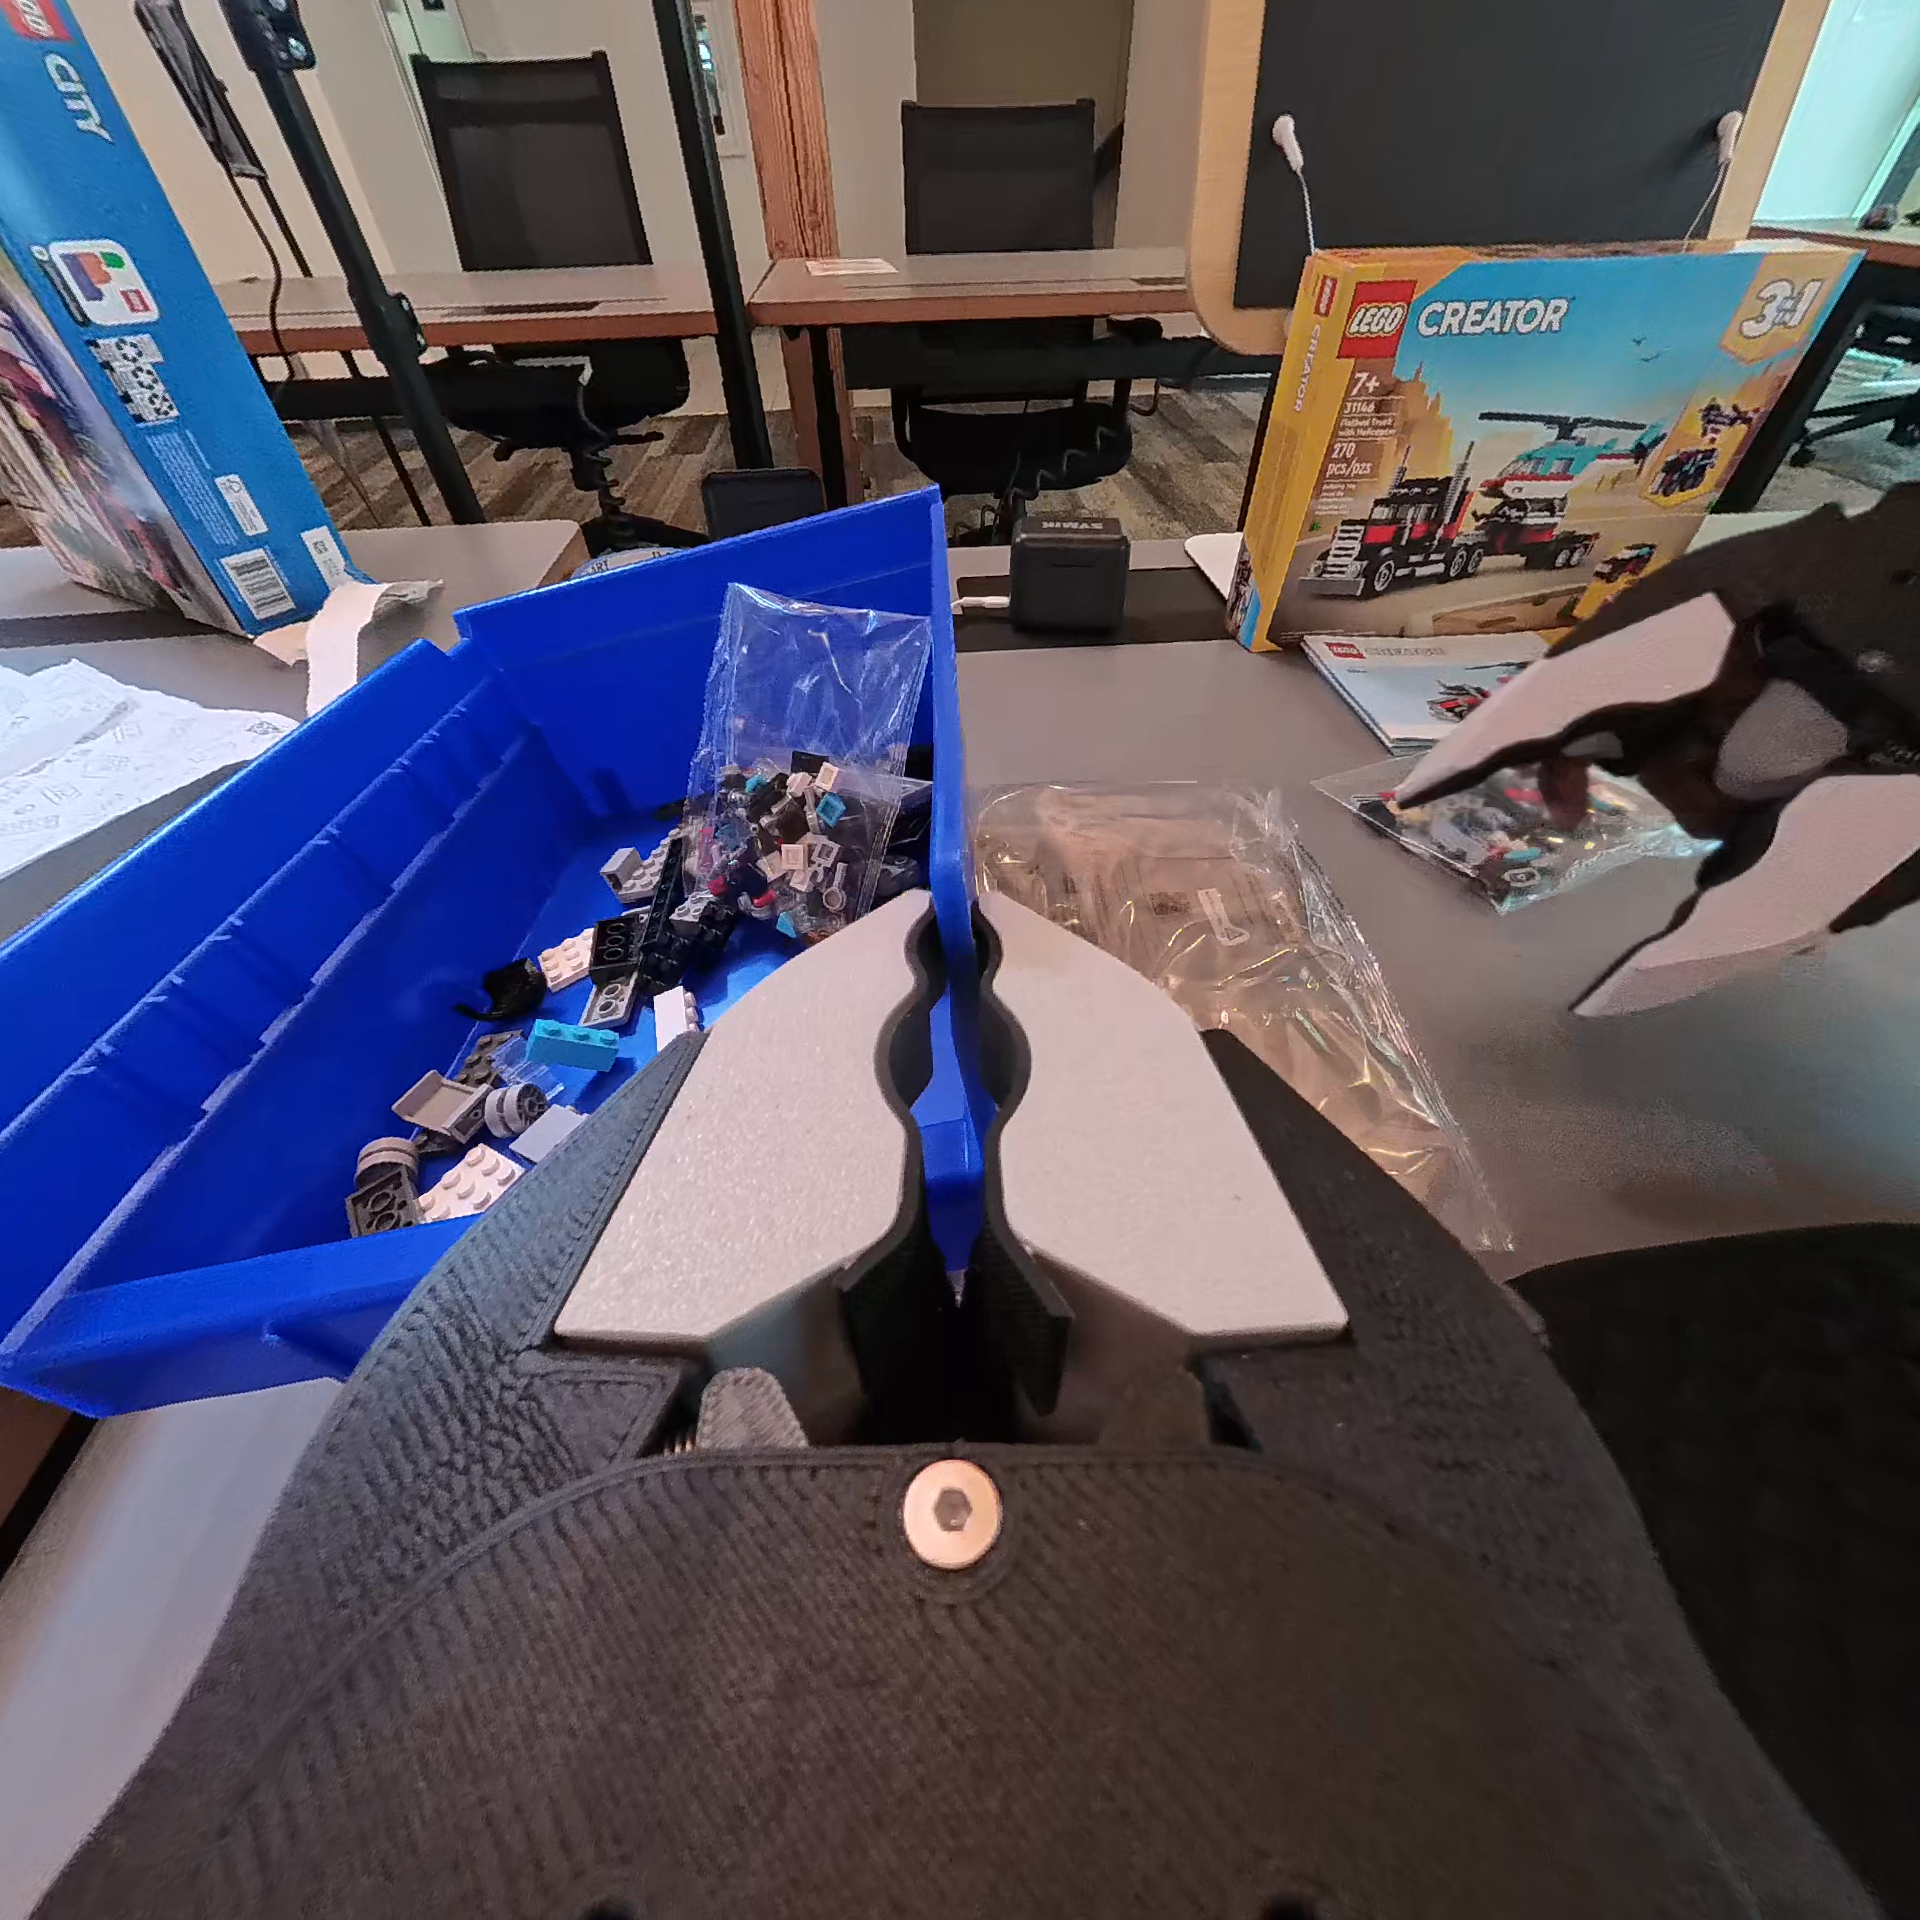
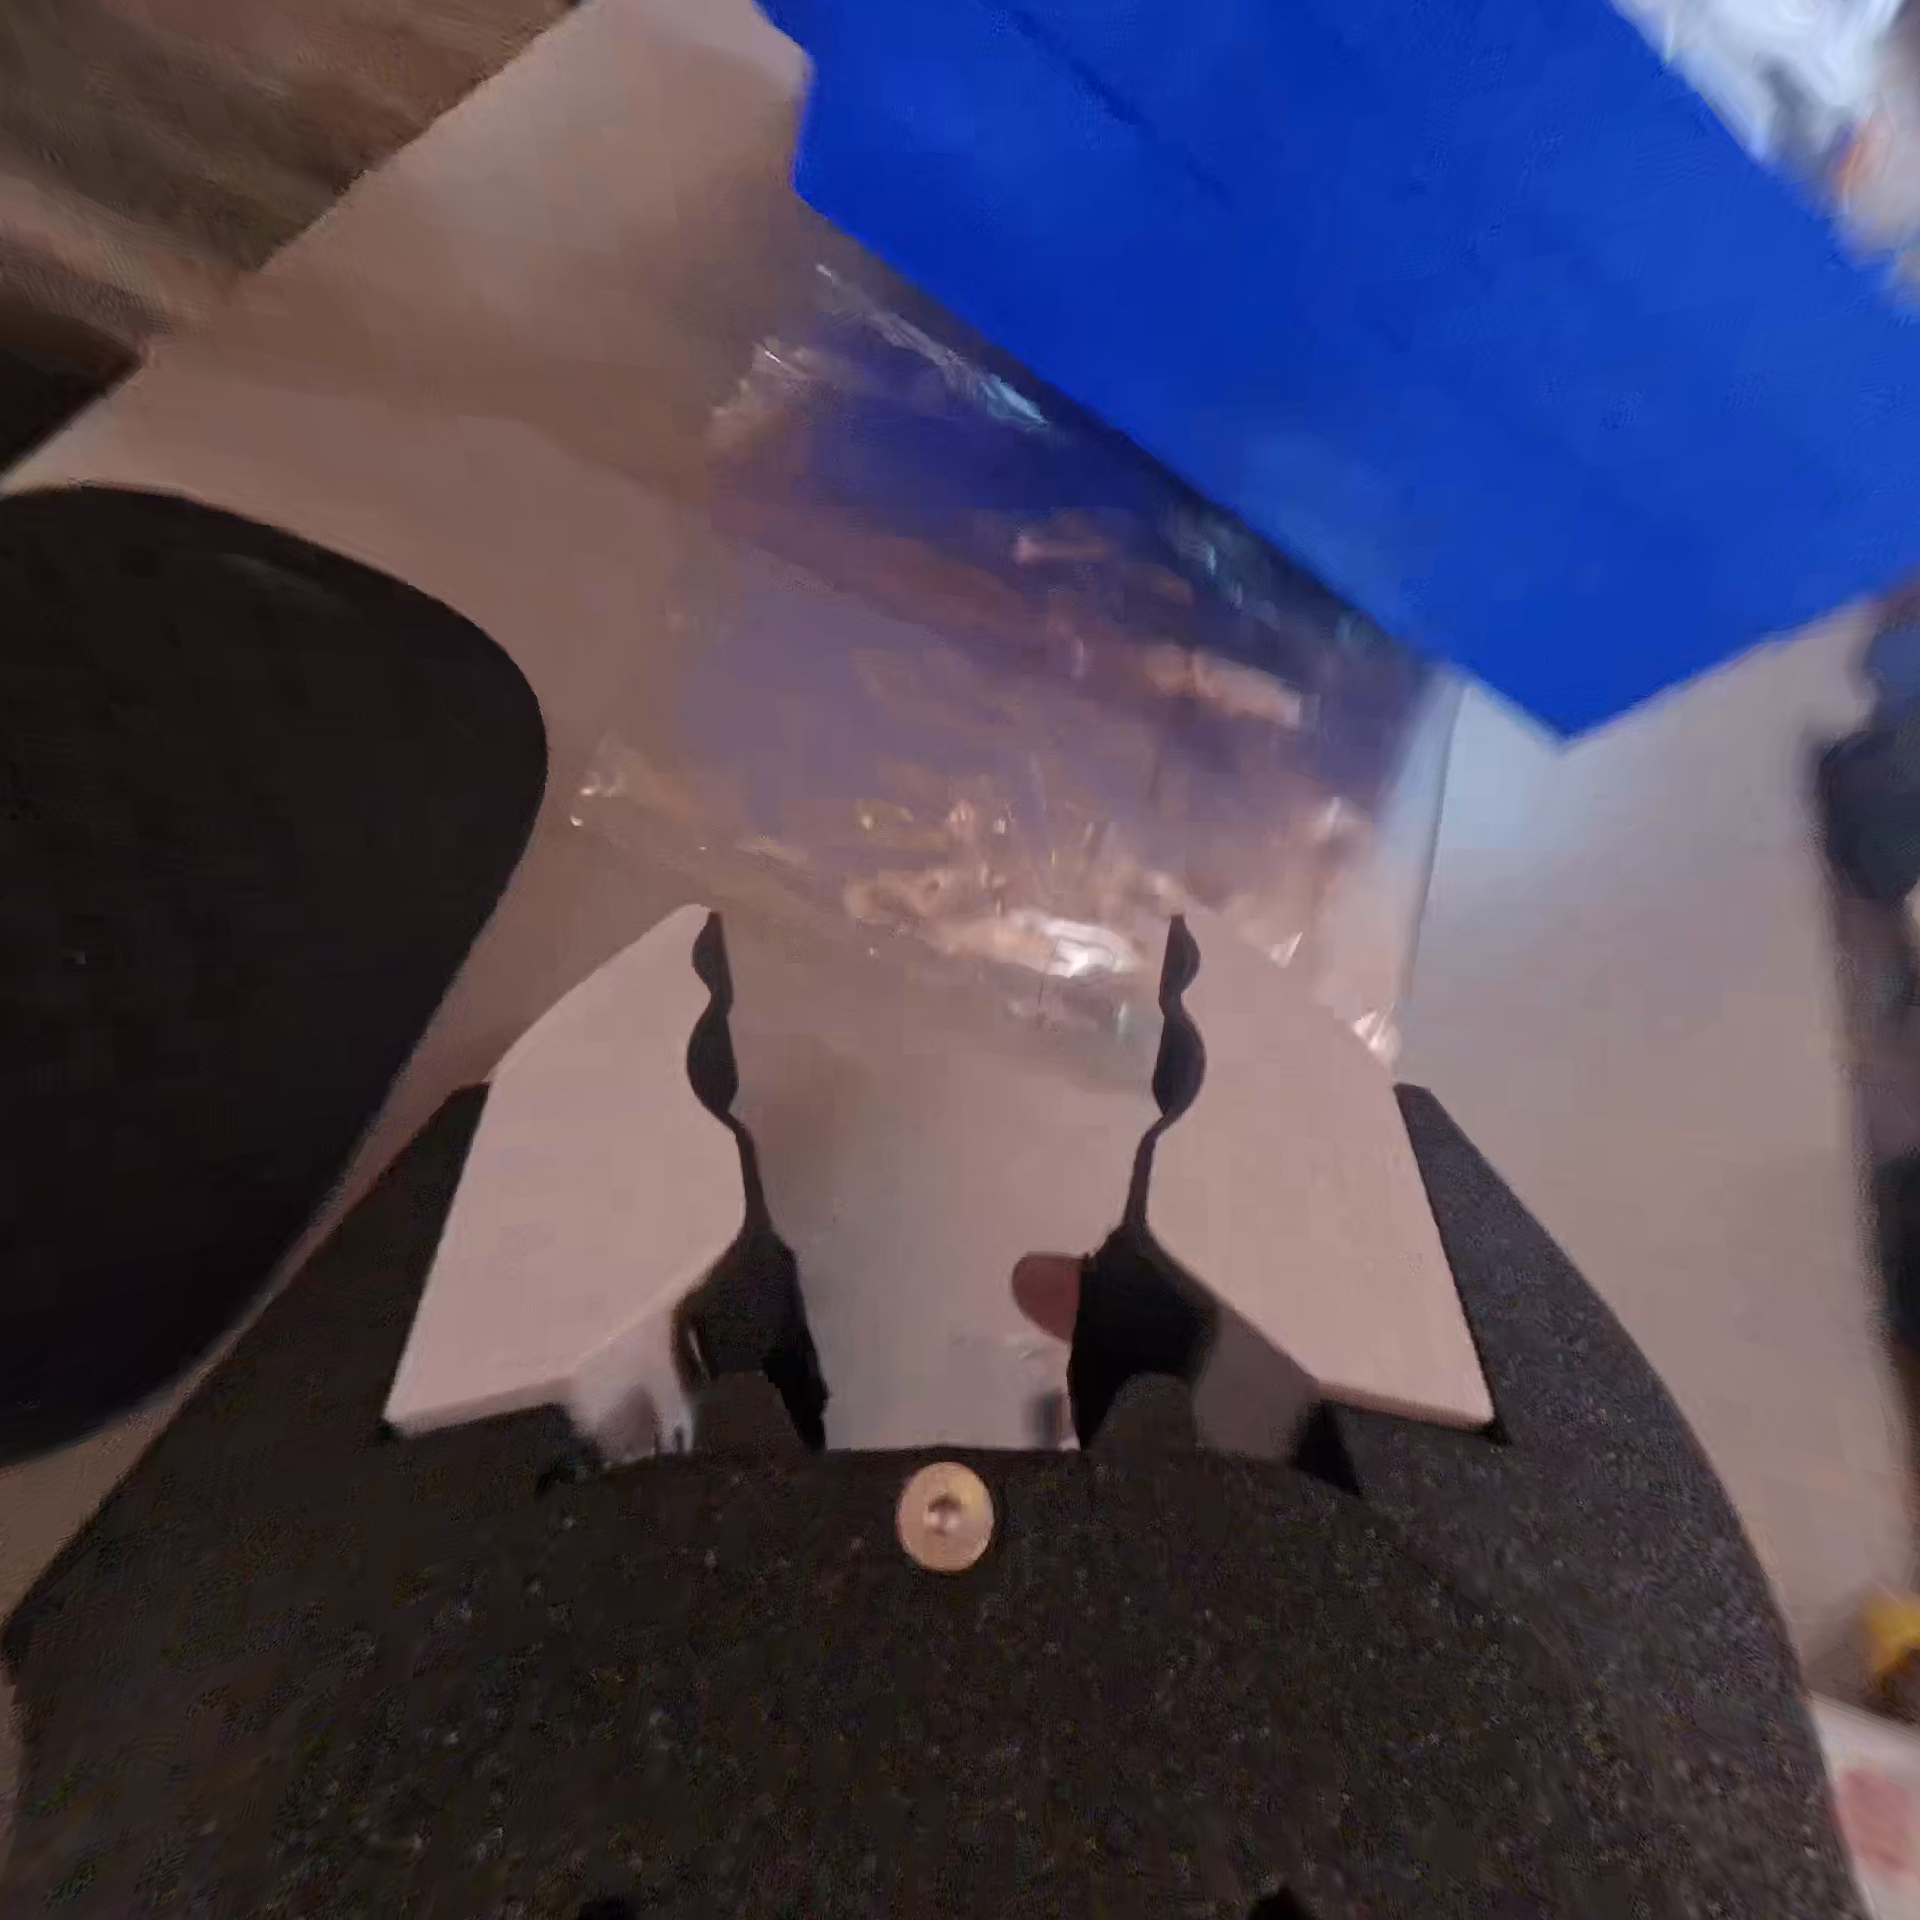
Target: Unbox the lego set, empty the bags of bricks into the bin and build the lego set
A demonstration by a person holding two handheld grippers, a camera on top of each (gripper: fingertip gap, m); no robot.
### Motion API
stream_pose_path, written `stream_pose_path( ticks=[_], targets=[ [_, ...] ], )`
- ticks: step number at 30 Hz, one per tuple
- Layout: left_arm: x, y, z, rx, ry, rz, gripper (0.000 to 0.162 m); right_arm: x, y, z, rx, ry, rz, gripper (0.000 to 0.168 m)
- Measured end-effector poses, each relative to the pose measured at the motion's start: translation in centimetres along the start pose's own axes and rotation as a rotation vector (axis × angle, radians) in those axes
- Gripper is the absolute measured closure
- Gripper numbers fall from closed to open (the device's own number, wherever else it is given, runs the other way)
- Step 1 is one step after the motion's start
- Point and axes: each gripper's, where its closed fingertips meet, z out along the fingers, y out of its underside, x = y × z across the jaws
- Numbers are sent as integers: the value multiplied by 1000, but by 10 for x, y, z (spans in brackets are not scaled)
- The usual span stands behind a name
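Observation:
A blue bin [image 1: 260, 1039] sits on the grey table and holds loose bricks [image 1: 582, 997] and a clear bag of small bricks [image 1: 810, 748]. My left gripper [image 1: 954, 914] is shut on the bin's right wall. An empty clear bag [image 1: 1195, 914] lies flat just right of the bin. My right gripper [image 1: 1486, 904] is open and hovers over another bag of bricks [image 1: 1527, 873] on the table. In the blurred right wrist view the right gripper [image 2: 943, 925] is open and empty, with the empty bag [image 2: 987, 675] and the bin's outer wall [image 2: 1351, 312] ahead of it.
The yellow-and-blue lego box [image 1: 1507, 436] stands at the back right with a booklet [image 1: 1423, 686] lying in front of it. A second blue box [image 1: 135, 343] leans at the back left, with paper sheets [image 1: 94, 748] below it. Chairs and desks stand beyond the table. About 20 cm separates my left fingertips from my right.

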Motion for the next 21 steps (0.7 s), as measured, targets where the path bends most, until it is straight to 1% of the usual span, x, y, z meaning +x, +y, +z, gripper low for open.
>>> stream_pose_path(
  ticks=[1, 3, 6, 7, 8, 9, 15, 21],
  targets=[
    [0, 0, 0, 2, 1, -2, 159, 0, 10, 1, -41, -2, 90, 93],
    [0, -1, 0, 5, 2, -4, 159, -1, 28, 11, -120, 0, 187, 95],
    [0, -2, 1, 8, 1, -2, 159, -1, 46, 37, -209, 6, 248, 88],
    [1, -2, 1, 7, 0, 0, 159, 1, 44, 46, -189, 2, 283, 86],
    [1, -1, 1, 6, -1, 1, 159, 4, 39, 53, -162, 1, 319, 90],
    [2, -1, 1, 4, 0, 0, 159, 7, 38, 59, -163, 9, 332, 90],
    [0, -3, 0, 19, 1, -17, 159, 31, 18, 89, -151, 67, 355, 91],
    [4, -1, -2, 37, 24, -7, 159, 50, 11, 112, -170, 112, 410, 92]
  ],
)
